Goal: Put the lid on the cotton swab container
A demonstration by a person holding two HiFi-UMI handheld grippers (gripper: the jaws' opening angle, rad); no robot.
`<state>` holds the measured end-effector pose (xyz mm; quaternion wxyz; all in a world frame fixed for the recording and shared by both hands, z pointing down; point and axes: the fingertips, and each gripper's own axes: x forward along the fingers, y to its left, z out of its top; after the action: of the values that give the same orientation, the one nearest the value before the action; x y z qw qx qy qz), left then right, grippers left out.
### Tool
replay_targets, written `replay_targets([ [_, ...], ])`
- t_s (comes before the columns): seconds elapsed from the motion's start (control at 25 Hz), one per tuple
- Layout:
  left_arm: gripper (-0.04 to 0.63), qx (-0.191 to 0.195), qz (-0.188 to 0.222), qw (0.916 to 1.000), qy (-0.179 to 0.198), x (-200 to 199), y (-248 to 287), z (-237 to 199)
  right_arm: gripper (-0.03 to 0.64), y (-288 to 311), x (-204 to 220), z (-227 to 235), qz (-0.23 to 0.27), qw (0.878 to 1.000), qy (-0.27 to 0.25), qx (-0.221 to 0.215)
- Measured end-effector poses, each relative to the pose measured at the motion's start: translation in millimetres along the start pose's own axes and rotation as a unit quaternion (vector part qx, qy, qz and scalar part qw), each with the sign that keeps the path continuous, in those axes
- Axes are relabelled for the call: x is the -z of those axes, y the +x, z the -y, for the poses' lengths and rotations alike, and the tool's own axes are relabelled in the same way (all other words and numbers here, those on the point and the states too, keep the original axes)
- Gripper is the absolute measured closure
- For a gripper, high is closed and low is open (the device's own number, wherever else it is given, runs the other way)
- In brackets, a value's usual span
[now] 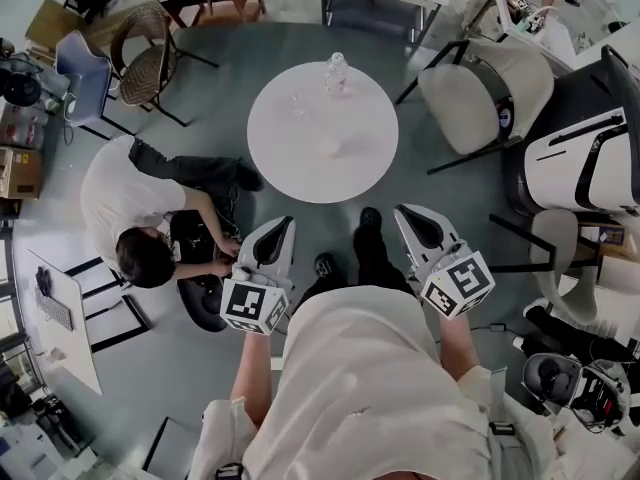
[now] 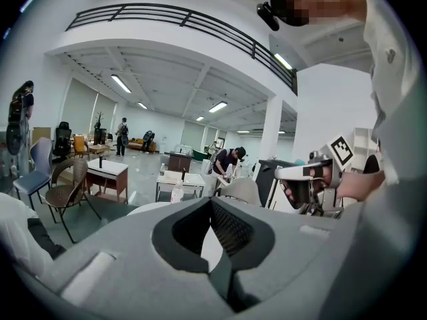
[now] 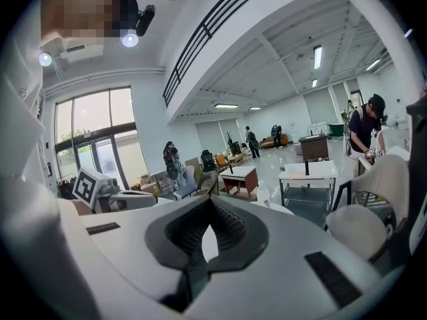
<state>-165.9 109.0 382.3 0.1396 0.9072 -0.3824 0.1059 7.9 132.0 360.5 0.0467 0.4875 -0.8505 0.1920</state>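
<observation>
1. a round white bench (image 1: 322,173) stands ahead on the grey floor (image 1: 200,368), well apart from both grippers; floor and the wearer's black shoes (image 1: 370,218) lie between.
2. a person (image 1: 125,203) in a white top crouches on the floor just left of the left gripper (image 1: 285,224), bent over dark gear.
3. chairs ring the bench: a wicker chair (image 1: 145,53) and a blue chair (image 1: 82,68) at far left, a beige chair (image 1: 490,83) at right.
4. the left gripper's fingers are clenched together with nothing between them; the right gripper (image 1: 402,211) is the same.
5. a clear bottle (image 1: 336,71) stands upright at the bench's far edge.
6. a small clear container (image 1: 296,101) sits on the bench left of the bottle, too faint to tell its shape or whether it bears a lid.
</observation>
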Motion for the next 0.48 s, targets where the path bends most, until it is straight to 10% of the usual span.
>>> replay_targets([
  [0.48, 0.584, -0.060, -0.006, 0.9982, 0.006, -34.2, 89.4, 2.7, 0.612, 38.3, -35.2, 86.3, -0.004, 0.998, -0.003, -0.069],
])
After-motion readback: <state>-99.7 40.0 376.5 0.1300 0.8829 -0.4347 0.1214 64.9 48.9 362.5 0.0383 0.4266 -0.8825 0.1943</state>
